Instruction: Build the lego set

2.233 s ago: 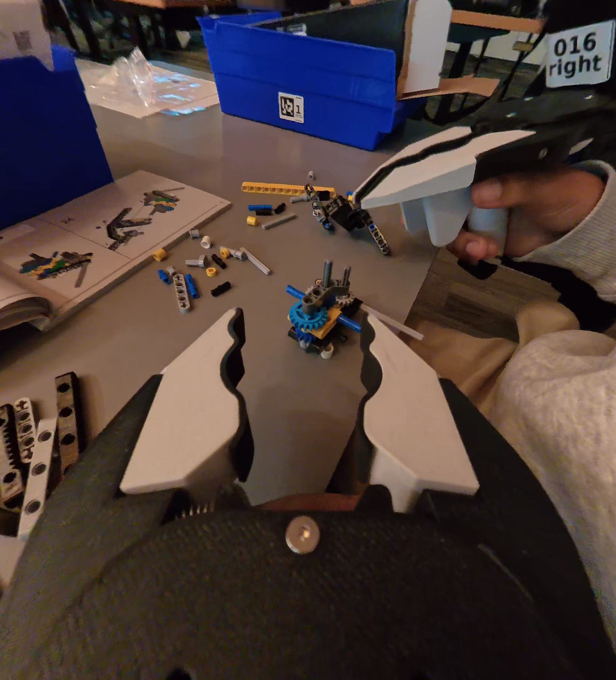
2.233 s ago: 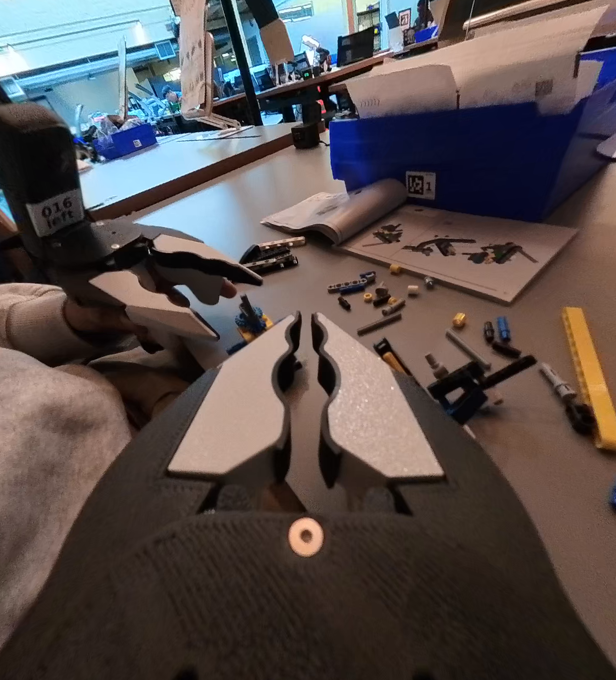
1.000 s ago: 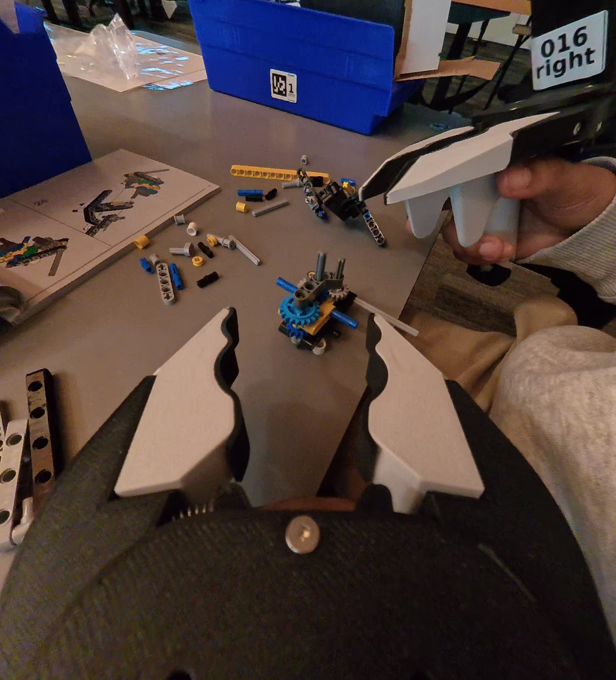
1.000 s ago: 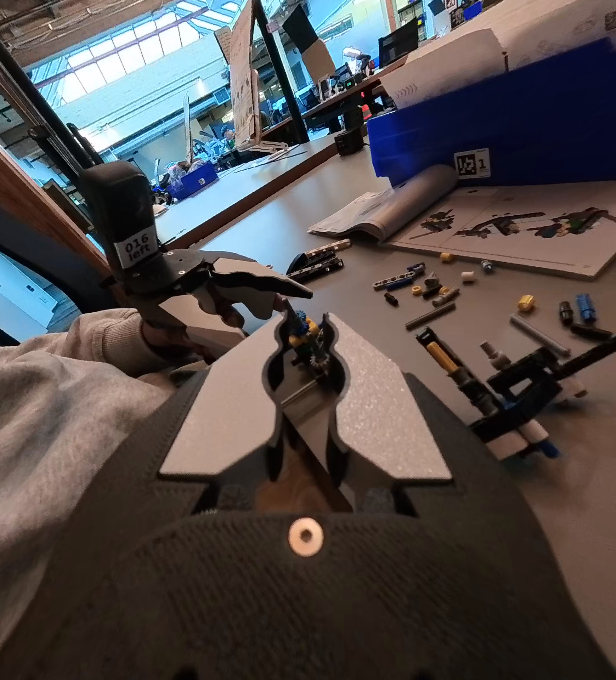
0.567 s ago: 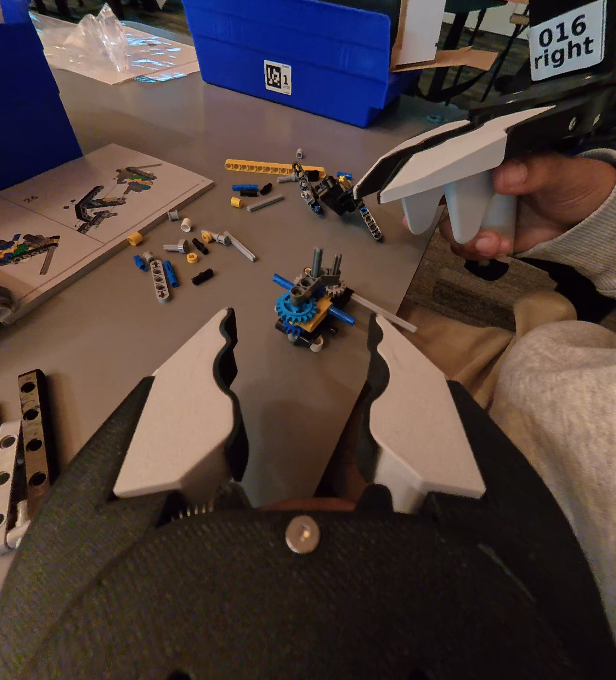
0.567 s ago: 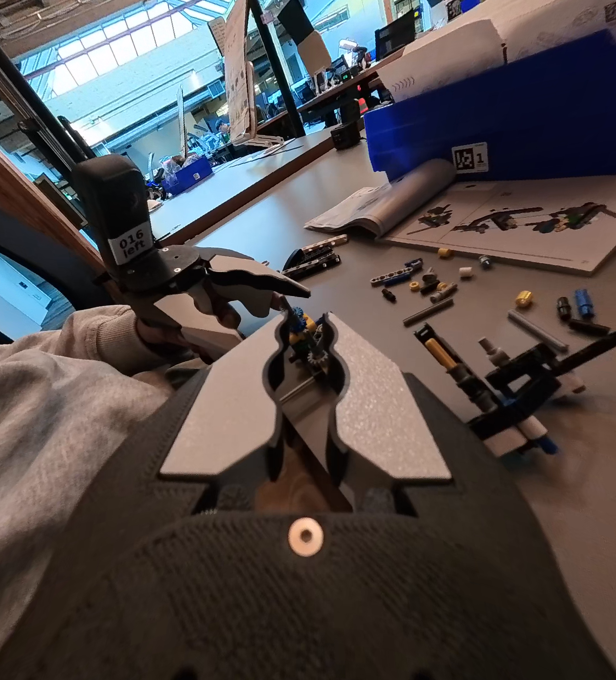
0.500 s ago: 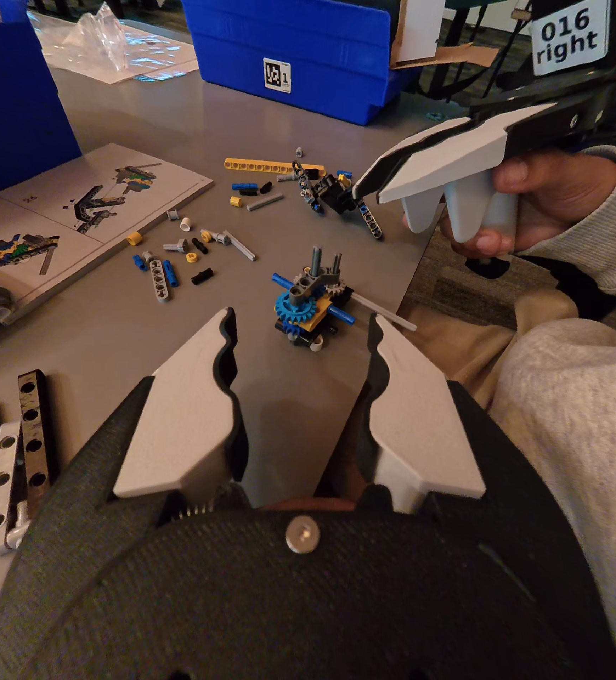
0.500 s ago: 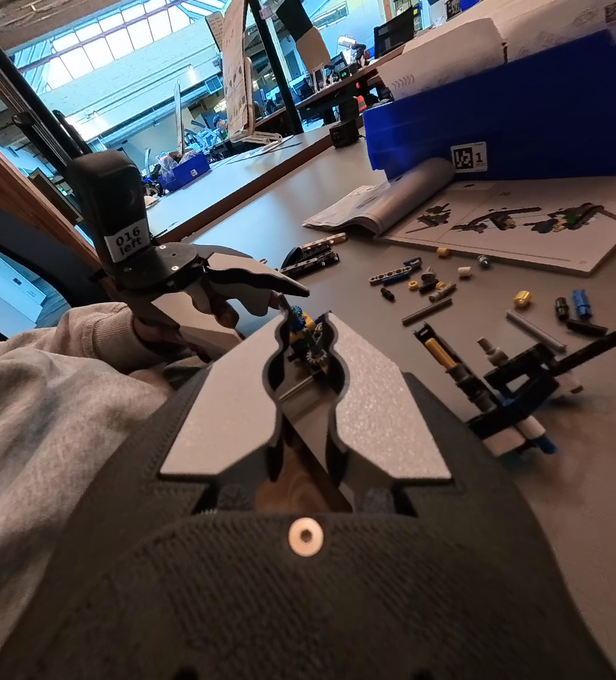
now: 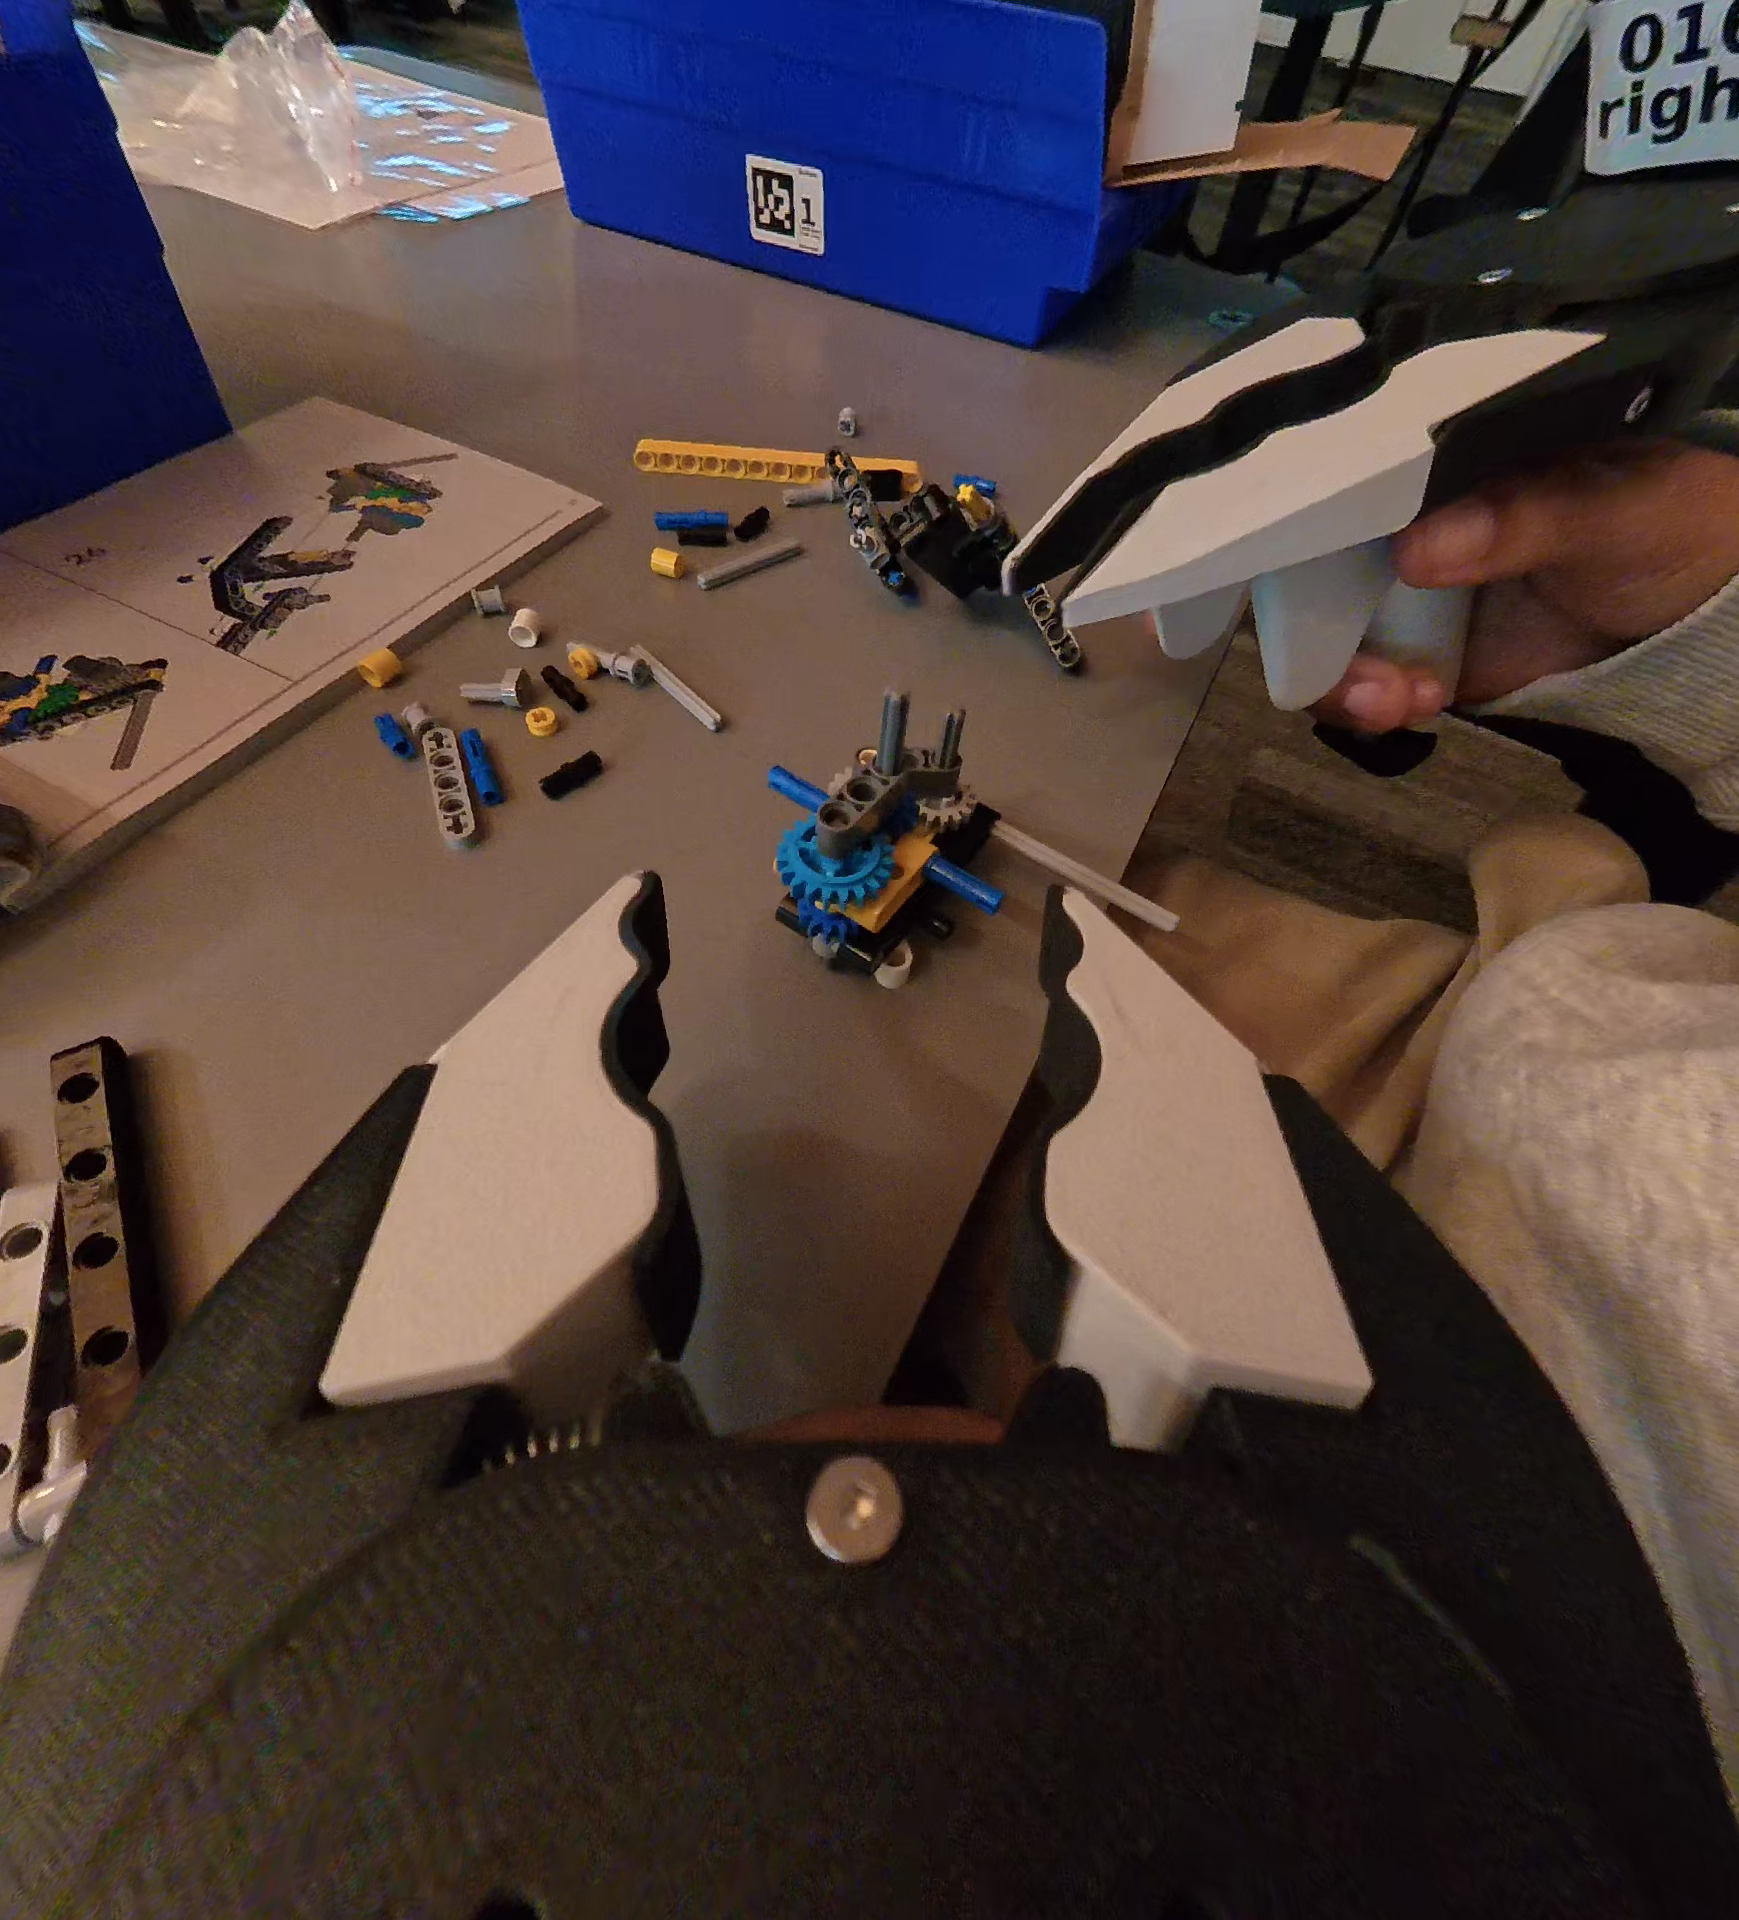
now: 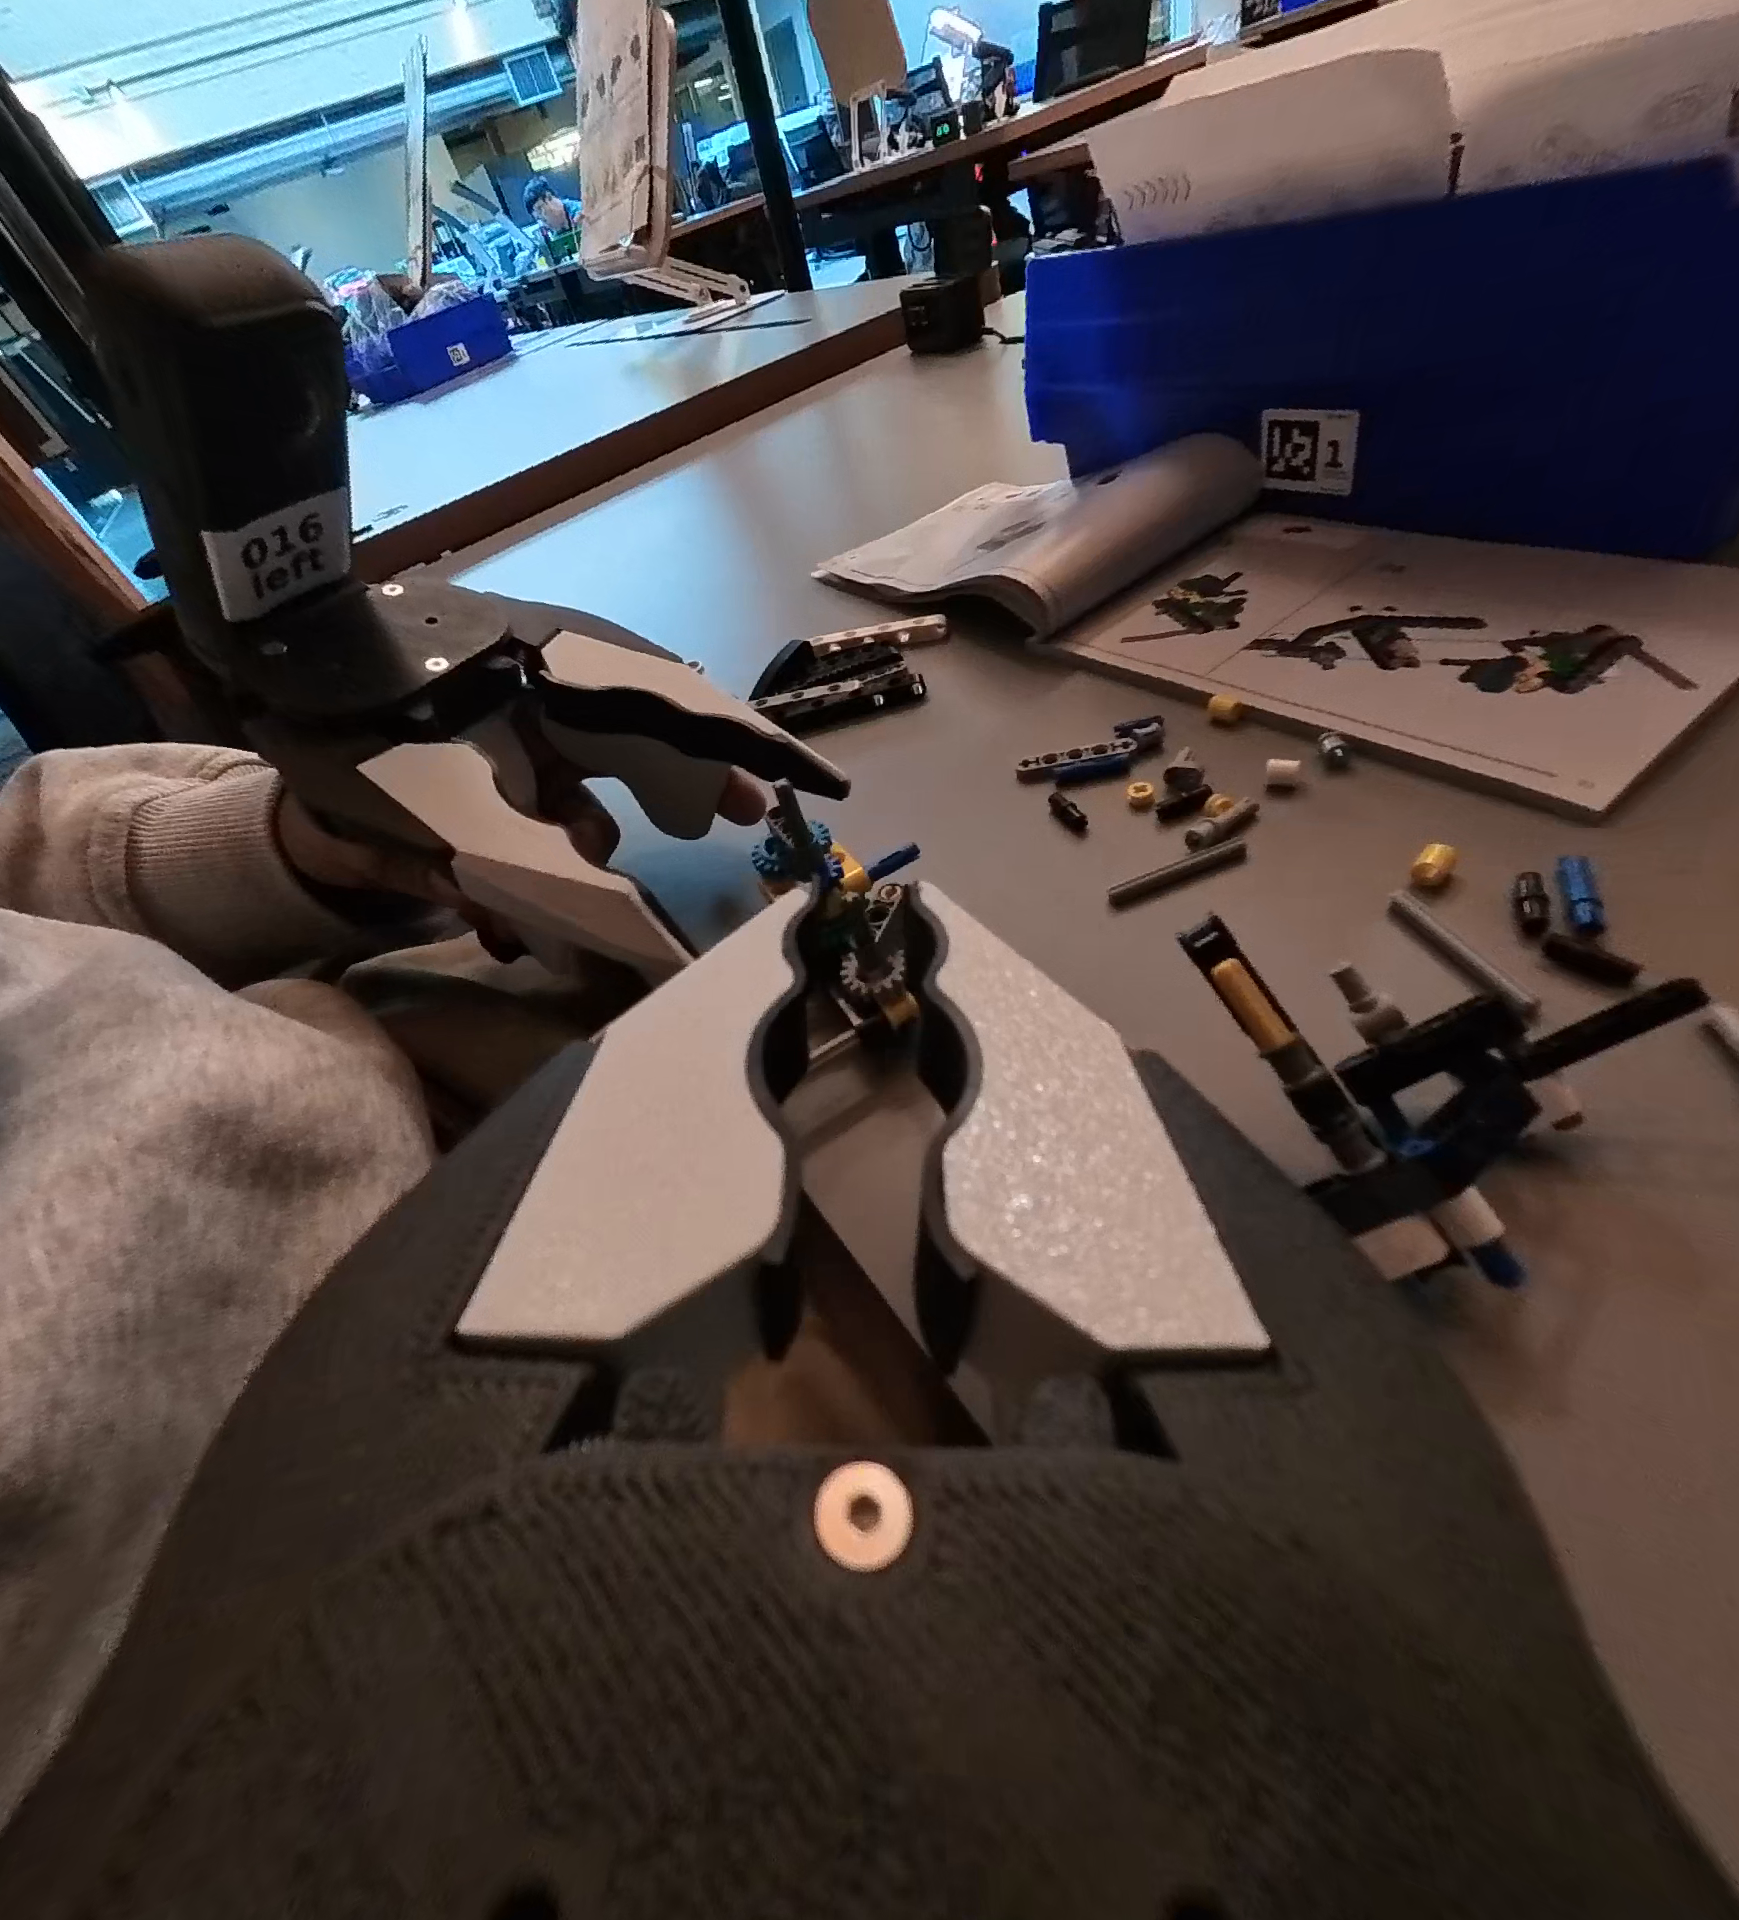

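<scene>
A small gear assembly [image 9: 875,842] with a blue gear, yellow plate and grey axles stands on the grey table [image 9: 823,1091] near its edge; it also shows in the right wrist view [image 10: 834,883]. My left gripper [image 9: 849,894] is open and empty, its fingertips either side of the assembly and just short of it. My right gripper [image 10: 857,902] is open by a narrow gap and empty. It hangs in the air [image 9: 1026,577], pointing at the assembly from a distance. A black sub-assembly [image 9: 938,525] lies under its tips.
An open instruction booklet [image 9: 221,603] lies at the left, with small loose parts [image 9: 532,707] and a long yellow beam [image 9: 740,462] beside it. Black and white beams [image 9: 86,1226] lie near left. Blue bins [image 9: 844,156] stand behind. The table edge [image 9: 1156,831] runs close on the right.
The right gripper opened from nearly shut to a narrow gap and swung to point at the gear assembly. The left gripper stayed open and edged slightly closer.
</scene>
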